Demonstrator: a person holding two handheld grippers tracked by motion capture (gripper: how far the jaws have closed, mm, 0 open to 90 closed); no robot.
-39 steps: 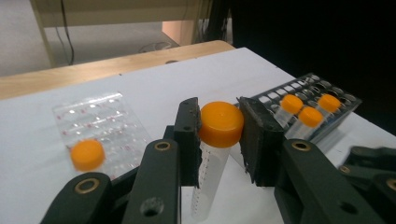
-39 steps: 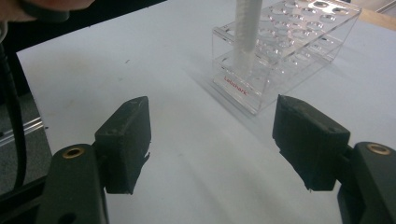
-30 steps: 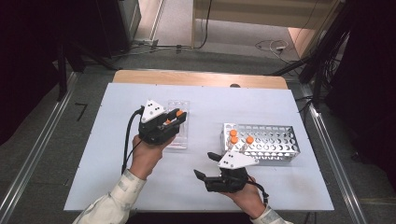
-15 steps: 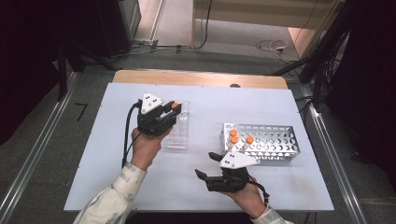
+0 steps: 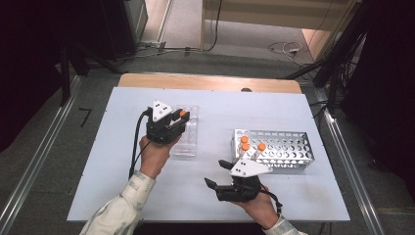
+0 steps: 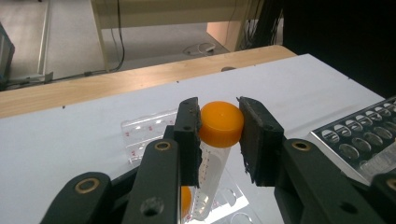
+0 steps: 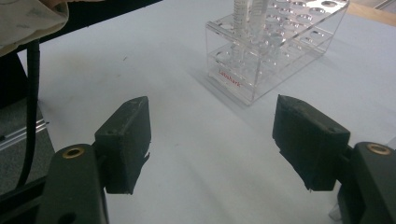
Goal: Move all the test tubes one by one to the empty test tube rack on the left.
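Orange-capped centrifuge tube [image 6: 217, 140] sits pinched by its cap in the left gripper [image 5: 172, 120], above the clear plastic rack [image 5: 186, 142] at centre left of the high view. The step looks like a transfer toward the metal rack [image 5: 281, 151] at centre right, which calls for carrying it upright over an empty hole. The right gripper [image 7: 215, 140] waits wide open, holding nothing.

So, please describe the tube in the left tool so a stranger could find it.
On the white table, find the clear plastic rack left of the metal rack. Above it, the left tool grips an orange-capped tube, the one tube being held.
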